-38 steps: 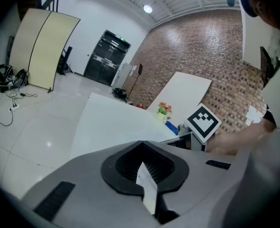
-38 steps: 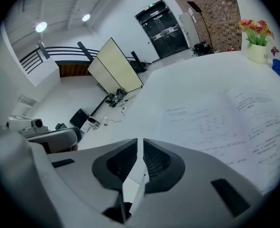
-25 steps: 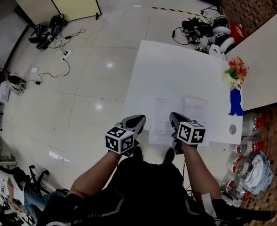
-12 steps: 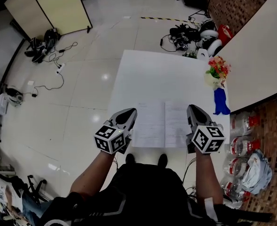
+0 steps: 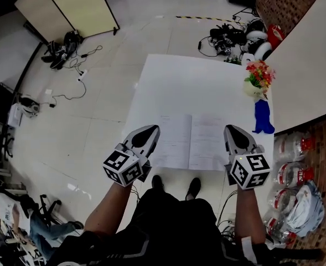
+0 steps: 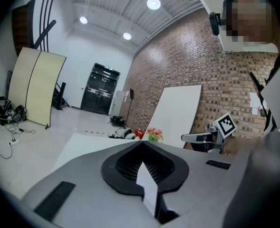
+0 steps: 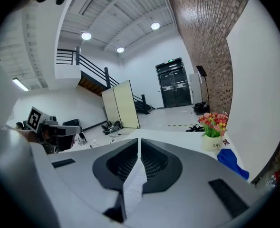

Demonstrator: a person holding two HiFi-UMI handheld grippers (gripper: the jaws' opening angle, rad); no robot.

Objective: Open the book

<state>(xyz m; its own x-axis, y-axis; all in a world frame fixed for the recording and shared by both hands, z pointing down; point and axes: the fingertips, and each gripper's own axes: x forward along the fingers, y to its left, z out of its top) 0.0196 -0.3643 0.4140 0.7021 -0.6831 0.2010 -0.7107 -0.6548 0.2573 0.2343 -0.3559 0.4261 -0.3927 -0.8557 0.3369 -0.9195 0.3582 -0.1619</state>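
grey plastic left tongs in front, jaws closed together. beyond, white flat bench with small pot of red and pink flowers. right tongs at right, before red brick wall. beige folding screen far left.

Bright, even light from ceiling lights; soft glare on the glossy floor; fisheye bending; dark corners.

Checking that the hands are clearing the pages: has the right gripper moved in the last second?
Yes. The right gripper has shifted right, from over the middle of the open book to its right edge, nearer the blue cloth.
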